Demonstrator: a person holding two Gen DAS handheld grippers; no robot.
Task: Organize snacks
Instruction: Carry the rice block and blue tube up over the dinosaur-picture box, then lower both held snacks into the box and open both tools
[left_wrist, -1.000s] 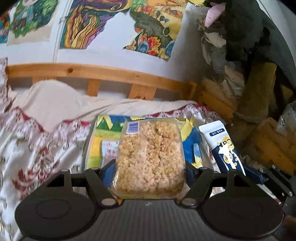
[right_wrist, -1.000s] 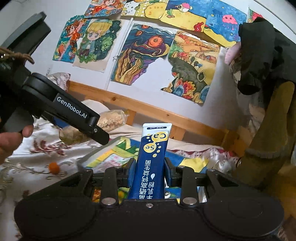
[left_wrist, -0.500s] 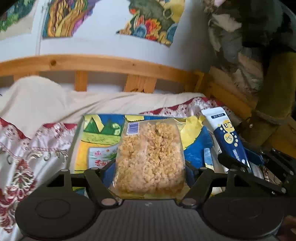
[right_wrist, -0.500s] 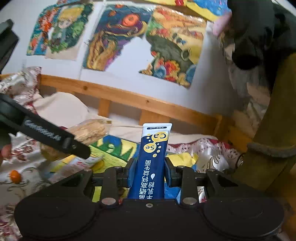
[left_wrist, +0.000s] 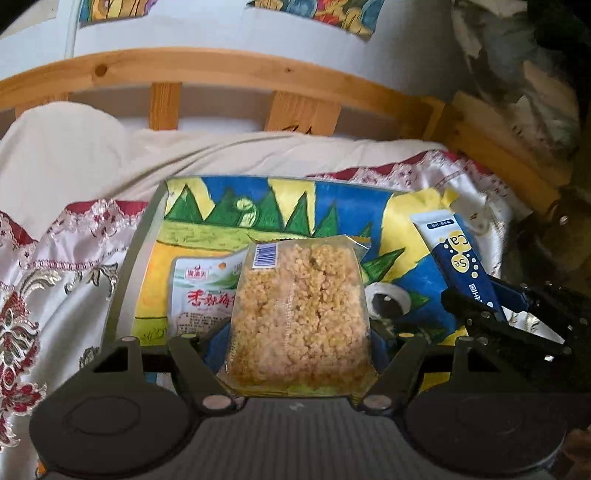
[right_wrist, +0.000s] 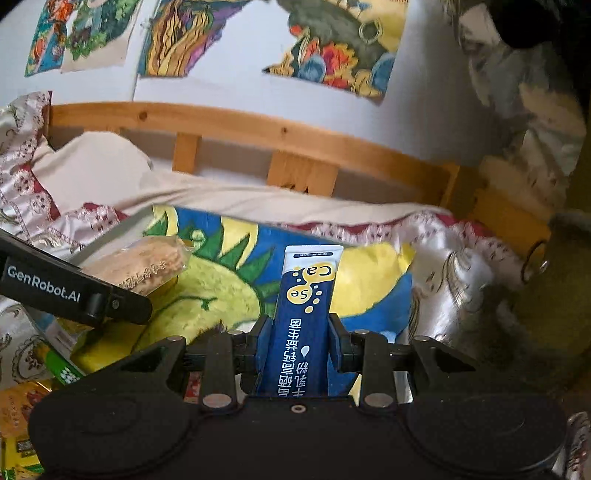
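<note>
Landmark: the flat painted board (left_wrist: 221, 206), blue, yellow and green, lying on the patterned satin bedspread (left_wrist: 55, 266) before the slatted pine headboard (left_wrist: 221, 74).

1. Left of the board: bedspread, white with red and gold floral trim; a plain cream pillow (left_wrist: 62, 147) lies beyond it, toward the headboard.

2. On the board's left part: 1 white flat snack sachet with red lettering (left_wrist: 199, 291), lying face up, its right edge hidden behind item 3.

3. Over the board's middle: 1 clear plastic pack of golden puffed-grain cake (left_wrist: 299, 314), barcode sticker at its far corner. The left gripper (left_wrist: 297, 343) pinches it by both long sides, jaws set wide to the pack's width; the pack juts forward above the board. From the right wrist view the same pack (right_wrist: 147, 266) shows at the board's left edge, ahead of that gripper's black finger (right_wrist: 74, 291) printed "GenRobot.AI".

4. Over the board's right part: 1 dark blue and white sachet stick with yellow "Se Ca" bubbles (right_wrist: 306, 314). The right gripper (right_wrist: 299, 350) clamps its lower half between 2 blue pads; the white end points toward the headboard. In the left wrist view the stick (left_wrist: 454, 258) stands tilted at the board's right edge.

5. Near the board's lower-left corner, right wrist view: several more snack packets, green and yellow (right_wrist: 26, 417), partly hidden.
</note>
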